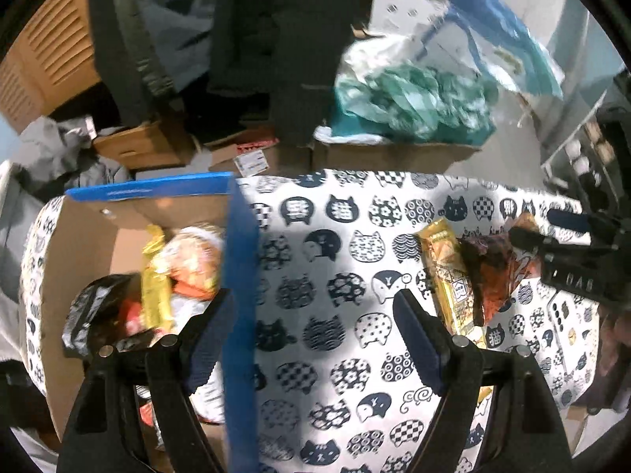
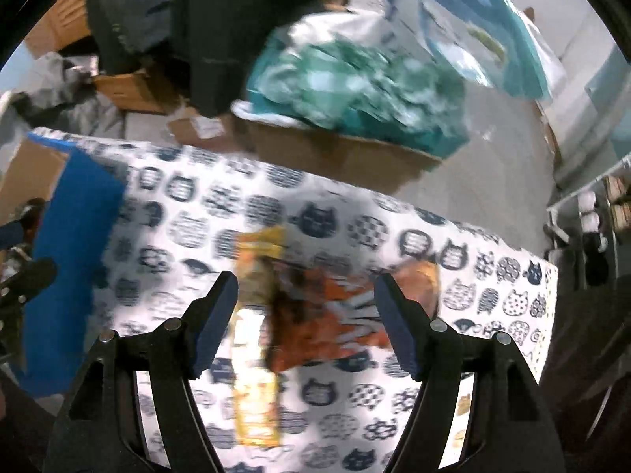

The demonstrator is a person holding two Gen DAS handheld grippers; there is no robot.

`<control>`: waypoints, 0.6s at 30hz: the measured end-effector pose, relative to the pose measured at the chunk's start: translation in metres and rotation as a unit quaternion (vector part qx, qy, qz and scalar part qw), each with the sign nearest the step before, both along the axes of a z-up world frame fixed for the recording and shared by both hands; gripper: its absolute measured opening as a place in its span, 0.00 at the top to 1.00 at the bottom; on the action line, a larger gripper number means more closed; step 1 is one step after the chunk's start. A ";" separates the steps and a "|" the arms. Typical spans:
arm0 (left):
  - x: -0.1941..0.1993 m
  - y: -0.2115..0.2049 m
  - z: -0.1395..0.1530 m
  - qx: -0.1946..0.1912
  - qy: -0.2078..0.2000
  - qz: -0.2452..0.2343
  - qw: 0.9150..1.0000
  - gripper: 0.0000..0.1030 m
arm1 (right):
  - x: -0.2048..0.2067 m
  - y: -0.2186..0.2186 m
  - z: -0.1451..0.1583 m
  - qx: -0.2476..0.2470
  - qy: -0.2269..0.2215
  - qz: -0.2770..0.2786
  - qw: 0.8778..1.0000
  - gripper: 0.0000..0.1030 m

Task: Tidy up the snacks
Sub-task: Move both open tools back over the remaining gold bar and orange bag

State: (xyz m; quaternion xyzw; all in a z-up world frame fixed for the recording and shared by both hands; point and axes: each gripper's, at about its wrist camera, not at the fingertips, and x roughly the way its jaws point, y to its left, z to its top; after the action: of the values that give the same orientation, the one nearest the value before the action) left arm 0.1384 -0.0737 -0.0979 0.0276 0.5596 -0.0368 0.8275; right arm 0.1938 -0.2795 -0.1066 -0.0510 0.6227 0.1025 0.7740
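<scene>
A cardboard box with blue rim (image 1: 240, 260) stands at the table's left and holds several snack packs (image 1: 185, 268). My left gripper (image 1: 315, 335) is open and empty, its left finger over the box, its right finger over the cloth. A yellow snack bar (image 1: 449, 276) and an orange-dark snack bag (image 1: 501, 272) lie on the cat-print tablecloth (image 1: 335, 276) to the right. My right gripper (image 2: 307, 315) is open, hovering above the orange bag (image 2: 327, 315) and the yellow bar (image 2: 254, 354). The right gripper also shows in the left wrist view (image 1: 552, 236).
The box's blue side (image 2: 71, 268) shows at left in the right wrist view. Beyond the table's far edge stand cardboard boxes (image 1: 394, 153), a teal plastic bag pile (image 1: 414, 102) and dark clothing (image 1: 252, 39). A shelf rack (image 2: 591, 213) stands at right.
</scene>
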 end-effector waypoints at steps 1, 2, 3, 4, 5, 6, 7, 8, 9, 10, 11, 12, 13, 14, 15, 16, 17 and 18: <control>0.003 -0.008 -0.005 0.003 0.004 -0.005 1.000 0.20 | 0.004 -0.010 -0.007 -0.006 0.004 -0.008 1.000 0.30; 0.005 -0.012 -0.009 0.005 0.007 -0.008 1.000 0.20 | 0.006 -0.018 -0.011 -0.009 0.007 -0.014 1.000 0.30; 0.008 -0.016 -0.013 0.007 0.009 -0.010 1.000 0.20 | 0.009 -0.025 -0.015 -0.012 0.010 -0.021 1.000 0.30; 0.011 -0.021 -0.018 0.008 0.012 -0.012 1.000 0.20 | 0.013 -0.035 -0.021 -0.015 0.013 -0.030 0.999 0.30; 0.013 -0.024 -0.021 0.008 0.014 -0.014 1.000 0.20 | 0.016 -0.041 -0.024 -0.018 0.014 -0.036 0.999 0.30; 0.015 -0.027 -0.025 0.009 0.015 -0.014 1.000 0.20 | 0.019 -0.049 -0.029 -0.022 0.016 -0.041 0.999 0.30; 0.017 -0.030 -0.029 0.009 0.017 -0.015 1.000 0.20 | 0.022 -0.055 -0.033 -0.026 0.018 -0.043 0.999 0.30; 0.019 -0.031 -0.032 0.010 0.018 -0.015 1.000 0.20 | 0.025 -0.060 -0.036 -0.029 0.018 -0.045 0.998 0.30; 0.021 -0.033 -0.035 0.012 0.020 -0.014 1.000 0.20 | 0.027 -0.065 -0.039 -0.033 0.018 -0.047 0.998 0.30; 0.022 -0.033 -0.038 0.011 0.024 -0.013 1.000 0.20 | 0.030 -0.071 -0.043 -0.036 0.019 -0.051 0.998 0.30; 0.023 -0.034 -0.041 0.011 0.027 -0.012 0.999 0.20 | 0.031 -0.075 -0.045 -0.037 0.020 -0.053 0.998 0.30; 0.024 -0.035 -0.043 0.010 0.031 -0.013 0.999 0.20 | 0.033 -0.078 -0.048 -0.036 0.022 -0.055 0.998 0.30; 0.024 -0.036 -0.045 0.010 0.033 -0.014 0.999 0.20 | 0.035 -0.081 -0.051 -0.037 0.024 -0.056 0.997 0.30; 0.024 -0.037 -0.047 0.010 0.034 -0.015 0.999 0.20 | 0.036 -0.084 -0.056 -0.040 0.028 -0.056 0.997 0.30; 0.024 -0.038 -0.048 0.012 0.035 -0.016 0.999 0.20 | 0.036 -0.086 -0.059 -0.042 0.030 -0.056 0.997 0.30; 0.024 -0.040 -0.049 0.013 0.036 -0.017 0.999 0.20 | 0.036 -0.088 -0.063 -0.047 0.034 -0.054 0.997 0.30; 0.024 -0.041 -0.050 0.013 0.037 -0.018 0.999 0.20 | 0.036 -0.089 -0.065 -0.052 0.037 -0.053 0.997 0.30; 0.023 -0.042 -0.051 0.011 0.038 -0.021 0.999 0.20 | 0.036 -0.090 -0.067 -0.055 0.038 -0.052 0.996 0.30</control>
State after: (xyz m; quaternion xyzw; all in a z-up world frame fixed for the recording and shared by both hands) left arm 0.1610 -0.1157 -0.1485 0.0469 0.5907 -0.0490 0.8041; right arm 0.2295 -0.3696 -0.1739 -0.0570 0.6583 0.0291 0.7500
